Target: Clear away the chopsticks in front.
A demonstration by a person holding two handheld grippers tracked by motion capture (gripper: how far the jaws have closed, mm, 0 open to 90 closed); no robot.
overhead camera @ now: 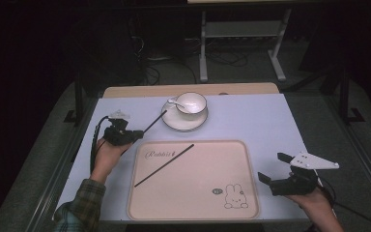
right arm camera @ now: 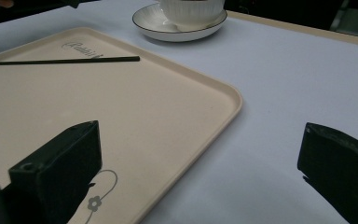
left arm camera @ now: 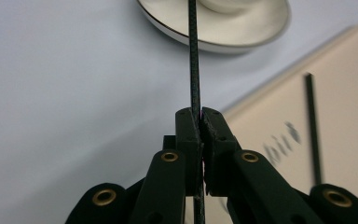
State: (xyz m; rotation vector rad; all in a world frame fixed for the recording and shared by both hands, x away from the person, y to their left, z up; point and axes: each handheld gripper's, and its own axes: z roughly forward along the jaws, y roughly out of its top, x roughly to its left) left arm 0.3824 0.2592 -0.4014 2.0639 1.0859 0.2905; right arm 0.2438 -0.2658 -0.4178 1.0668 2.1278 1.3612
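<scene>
The right hand-held gripper idled with jaws apart beside the beige rectangular plastic tray, while the left hand-held gripper clamped one thin black chopstick above the surface, seemingly to join its mate on the tray.

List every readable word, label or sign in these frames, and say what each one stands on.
"Rabbit", in cursive: printed near the top left corner of the beige tray, beside the black stick lying on it.
A small dark round mark above the rabbit drawing on the tray: too small to read.
In the left gripper view the tray's lettering is blurred; only "bit" can be guessed.
</scene>
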